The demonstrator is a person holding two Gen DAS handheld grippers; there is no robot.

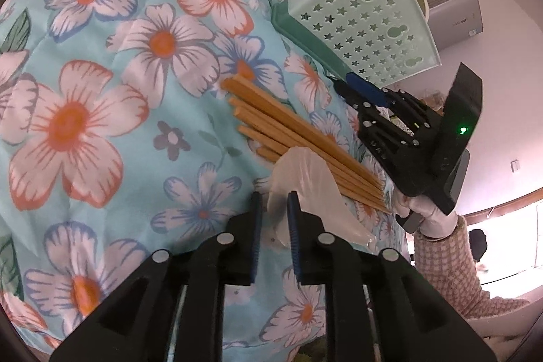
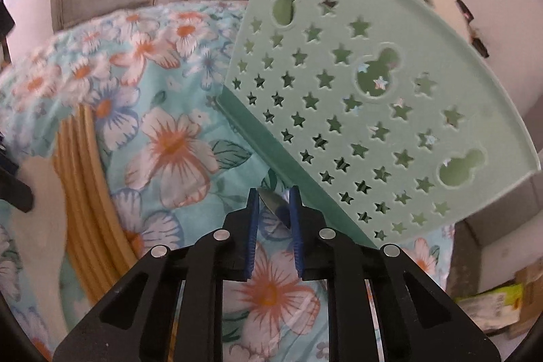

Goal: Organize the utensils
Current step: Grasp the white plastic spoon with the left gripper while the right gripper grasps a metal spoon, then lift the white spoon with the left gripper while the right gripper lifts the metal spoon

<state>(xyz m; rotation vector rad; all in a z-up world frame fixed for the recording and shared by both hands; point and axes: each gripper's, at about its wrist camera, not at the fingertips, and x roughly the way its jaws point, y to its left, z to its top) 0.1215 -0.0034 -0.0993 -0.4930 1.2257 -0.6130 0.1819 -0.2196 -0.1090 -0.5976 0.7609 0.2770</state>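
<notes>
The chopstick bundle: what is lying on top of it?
A translucent white plastic spoon lies across the wooden chopsticks, with the left gripper closed on it. The sticks' near ends are hidden under the spoon.

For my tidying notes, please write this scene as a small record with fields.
surface: floral cloth
chopsticks: wooden bundle lying on the cloth
green rack: pale, with star holes, tilted
left gripper: shut on clear plastic wrap beside the chopsticks
right gripper: shut on a shiny metal piece, perhaps a spoon, next to the rack's edge
</notes>
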